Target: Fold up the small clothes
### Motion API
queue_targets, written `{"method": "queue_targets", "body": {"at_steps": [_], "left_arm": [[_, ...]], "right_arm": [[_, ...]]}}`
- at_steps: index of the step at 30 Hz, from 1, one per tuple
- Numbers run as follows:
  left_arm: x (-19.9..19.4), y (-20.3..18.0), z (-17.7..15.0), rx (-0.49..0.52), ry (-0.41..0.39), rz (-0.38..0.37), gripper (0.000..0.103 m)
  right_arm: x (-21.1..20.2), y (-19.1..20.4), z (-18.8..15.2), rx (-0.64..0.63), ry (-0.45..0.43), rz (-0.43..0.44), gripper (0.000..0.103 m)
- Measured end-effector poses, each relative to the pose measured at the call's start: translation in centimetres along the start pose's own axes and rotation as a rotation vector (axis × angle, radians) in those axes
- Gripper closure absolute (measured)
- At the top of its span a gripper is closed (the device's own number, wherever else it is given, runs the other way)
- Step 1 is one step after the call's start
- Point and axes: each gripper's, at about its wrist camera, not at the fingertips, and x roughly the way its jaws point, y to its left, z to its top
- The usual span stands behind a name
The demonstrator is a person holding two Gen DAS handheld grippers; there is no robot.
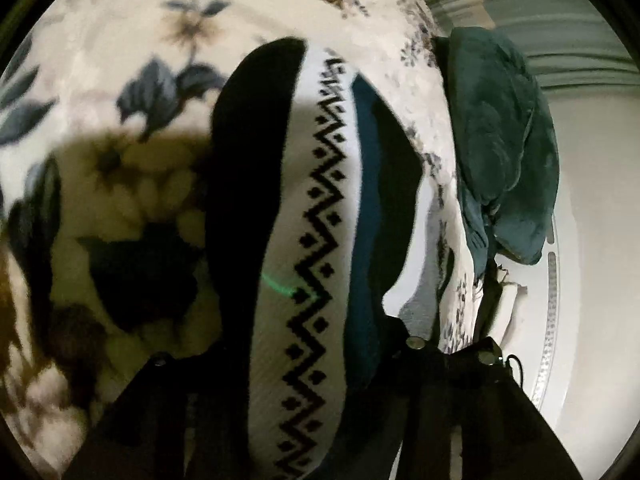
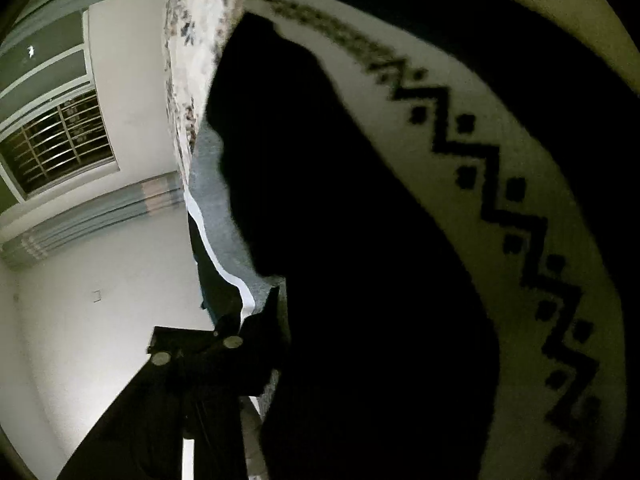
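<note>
Lying across a floral blanket (image 1: 120, 60) is one knitted garment (image 1: 296, 220), white with a single black zigzag band and black and teal stripes beside it. It is running lengthwise between the two fingers of the left hand-held gripper (image 1: 296, 364), whose dark fingers (image 1: 160, 408) are standing on either side of the cloth at a narrow setting; whether the pads are pressing on it cannot be told from this view. One dark green cloth (image 1: 504, 152) is sitting bunched at the blanket's far edge, apart from the garment.

In the right wrist view, the same garment (image 2: 500, 184) is filling most of the picture, its black part in deep shadow. Only one finger (image 2: 168, 400) of the right hand-held gripper (image 2: 256, 360) is showing clearly, so its setting and any hold cannot be told. One barred window (image 2: 56, 144) is showing on the white wall (image 2: 132, 80).
</note>
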Motion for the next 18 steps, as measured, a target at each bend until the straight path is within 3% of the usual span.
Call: {"method": "queue_targets", "body": {"at_steps": [5,9,15,18], "left_arm": [[-1.5,-2.3,1.0,0.026,-0.016,-0.038,0.071],[-2.9,-4.8,3.7,0.061,-0.025,-0.088,0.071],[-4.1,-8.6,11.4,0.109,-0.054,-0.139,0.071],[-4.3,-9.6,16.6,0.146,-0.075,-0.132,0.071]], "right_arm": [[-2.7,3.9,-0.8,-0.07,-0.06,-0.04,0.074],[-5.3,8.7,-0.1,-0.153,-0.106,-0.046,0.074],[-5.0,17.3,3.6,-0.255,-0.178,-0.026,0.075],[-2.8,21.1,6.3,-0.303,-0.222,-0.016,0.075]]}}
